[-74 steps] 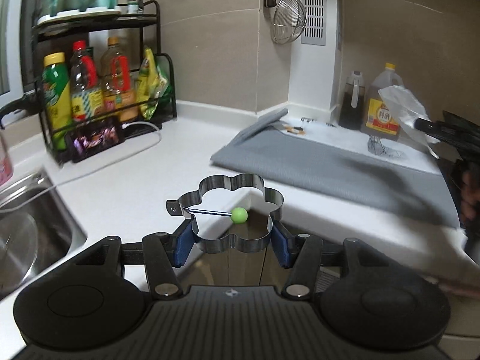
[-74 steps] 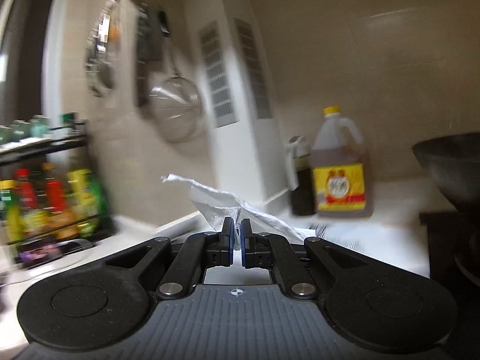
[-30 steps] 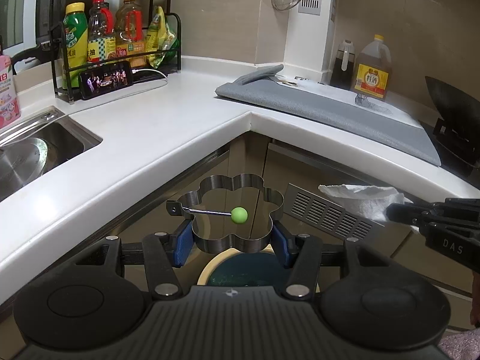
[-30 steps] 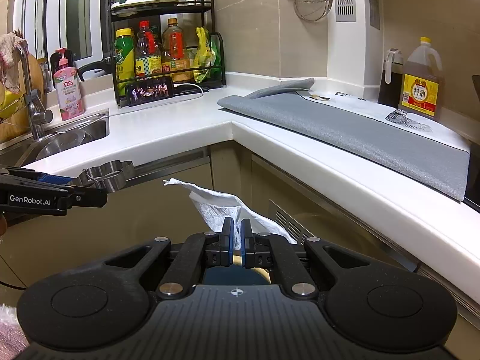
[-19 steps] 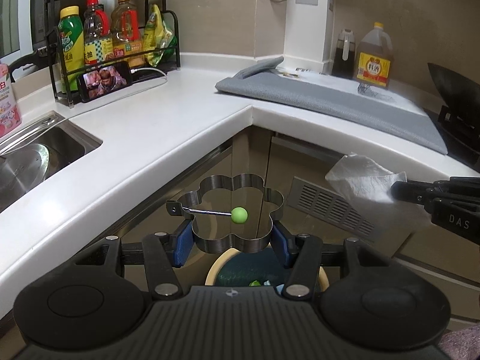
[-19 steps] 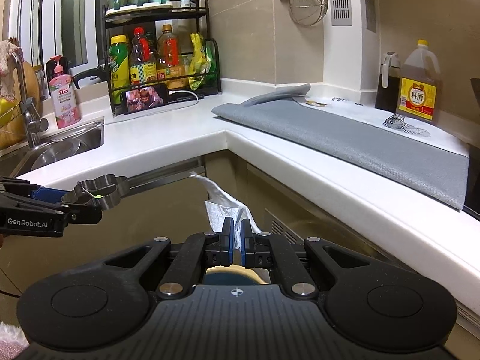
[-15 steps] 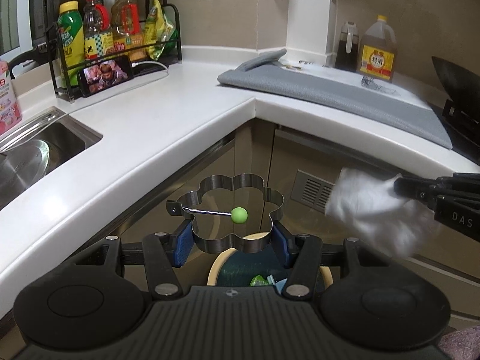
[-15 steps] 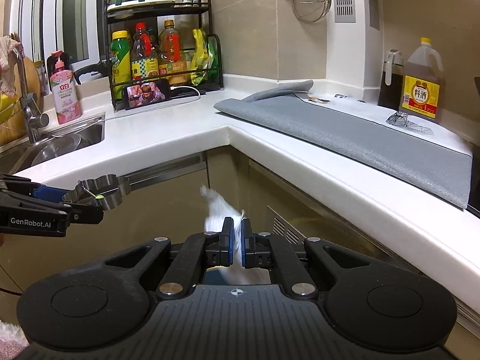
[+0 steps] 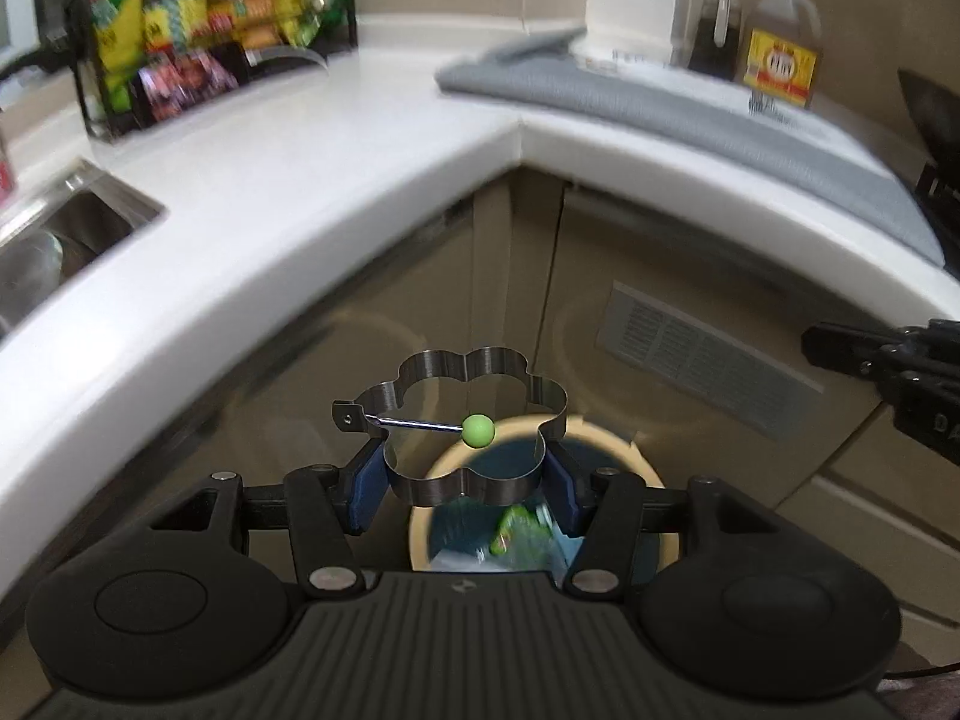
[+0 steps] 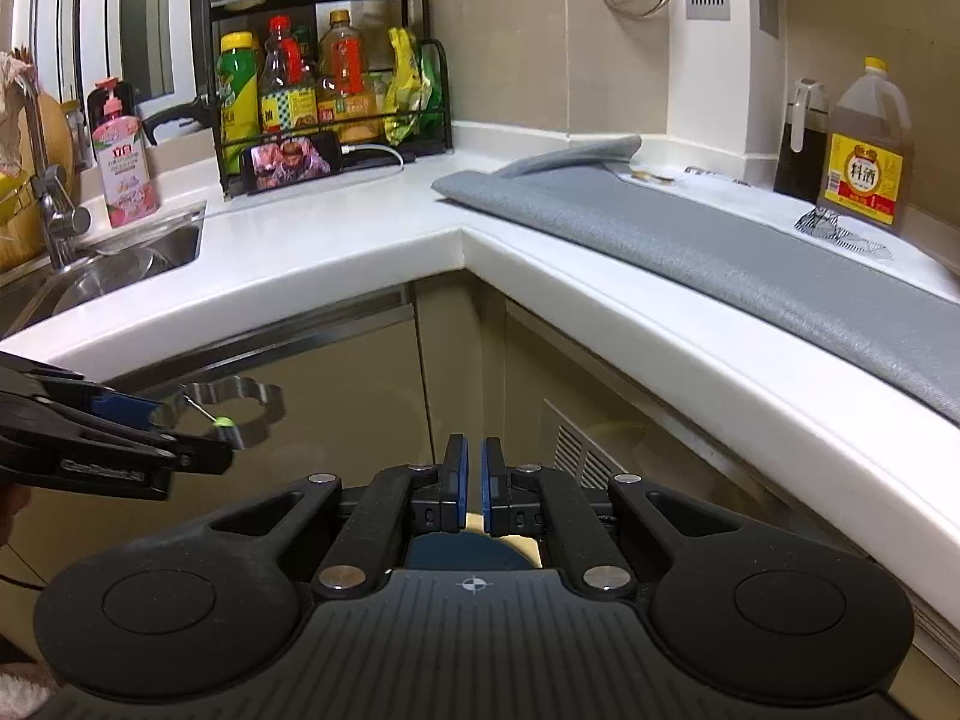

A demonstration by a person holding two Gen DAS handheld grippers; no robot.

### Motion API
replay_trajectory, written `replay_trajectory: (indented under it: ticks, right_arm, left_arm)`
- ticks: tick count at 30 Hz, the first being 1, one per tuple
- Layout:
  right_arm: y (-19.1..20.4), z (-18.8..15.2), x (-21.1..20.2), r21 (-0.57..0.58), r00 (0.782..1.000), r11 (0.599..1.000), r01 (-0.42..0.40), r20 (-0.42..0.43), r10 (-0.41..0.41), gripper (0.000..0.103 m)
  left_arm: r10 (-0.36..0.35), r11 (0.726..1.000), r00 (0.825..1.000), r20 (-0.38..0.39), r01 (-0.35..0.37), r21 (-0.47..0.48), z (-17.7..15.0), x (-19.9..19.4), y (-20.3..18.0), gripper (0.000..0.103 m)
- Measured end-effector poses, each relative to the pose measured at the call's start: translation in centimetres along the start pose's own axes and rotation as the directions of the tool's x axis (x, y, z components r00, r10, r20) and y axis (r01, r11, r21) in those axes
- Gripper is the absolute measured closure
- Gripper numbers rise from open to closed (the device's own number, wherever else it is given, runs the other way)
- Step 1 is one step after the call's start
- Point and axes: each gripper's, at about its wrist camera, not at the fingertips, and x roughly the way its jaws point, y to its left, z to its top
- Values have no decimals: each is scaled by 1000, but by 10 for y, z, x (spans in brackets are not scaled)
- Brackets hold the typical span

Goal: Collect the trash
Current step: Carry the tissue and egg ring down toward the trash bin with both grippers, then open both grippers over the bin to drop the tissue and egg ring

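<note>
We hold flower-shaped metal mould (image 9: 465, 426) in left gripper (image 9: 465, 489) above bin (image 9: 651, 474), not yet dropped. Right gripper (image 10: 474, 483) closed, empty. Bench (image 10: 336, 240) at 12 o'clock.

White L-shaped stone countertop (image 10: 360, 252) wraps the corner. On it: a long grey fabric mat (image 10: 720, 252), a black wire bottle rack (image 10: 324, 60), a yellow-capped amber jug (image 10: 867, 150).

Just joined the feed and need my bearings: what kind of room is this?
A home kitchen, most likely: an L-shaped white countertop with a steel sink, a rack of sauce bottles, and a trash bin below the cabinets.
</note>
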Motion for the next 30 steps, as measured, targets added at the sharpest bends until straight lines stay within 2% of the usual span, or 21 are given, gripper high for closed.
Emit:
replay_trajectory:
  ticks: [2,5,9,12,14,16,18,20,21,23,24,25,30]
  right_arm:
    - [-1,-3,7,6,1000,1000,1,-27,-1,98]
    - [-5,-10,22,25,997,1000,18,-81,-16,98]
    - [-10,-17,39,59,987,998,39,-160,-29,98]
    - [-12,-20,46,67,979,996,51,-202,-36,97]
    - [-13,-23,48,65,975,996,58,-218,-42,97]
    - [-14,-26,50,66,972,996,60,-230,-43,97]
    - [-15,-28,53,70,970,996,61,-240,-43,97]
    - [-16,-29,56,75,966,995,60,-254,-39,96]
    - [-16,-30,57,78,964,995,61,-262,-38,91]
    - [-18,-31,60,81,960,995,62,-277,-37,72]
    - [-17,-31,60,79,959,995,62,-281,-38,57]
    - [-17,-31,59,74,959,995,62,-280,-39,47]
    - [-10,-29,57,36,961,999,38,-274,-27,28]
  left_arm:
    - [-29,1000,997,-66,29,-8,1,19,0,43]
    - [-74,997,984,-160,72,-17,0,51,-2,43]
    - [-61,998,963,-264,66,12,-5,99,-11,43]
    - [-50,997,936,-349,69,42,-11,133,-18,42]
    - [-27,995,925,-380,61,80,-16,149,-24,34]
    - [15,992,921,-390,34,120,-19,159,-27,4]
    - [50,991,926,-375,3,137,-21,159,-29,0]
    - [44,990,924,-380,10,139,-20,157,-28,0]
    - [42,991,922,-385,11,134,-19,156,-28,0]
    - [40,992,924,-380,7,122,-18,149,-27,0]
    - [42,993,925,-377,3,117,-18,145,-26,0]
    - [43,994,926,-375,-1,112,-17,141,-26,0]
    - [37,996,927,-373,-4,89,-10,122,-25,0]
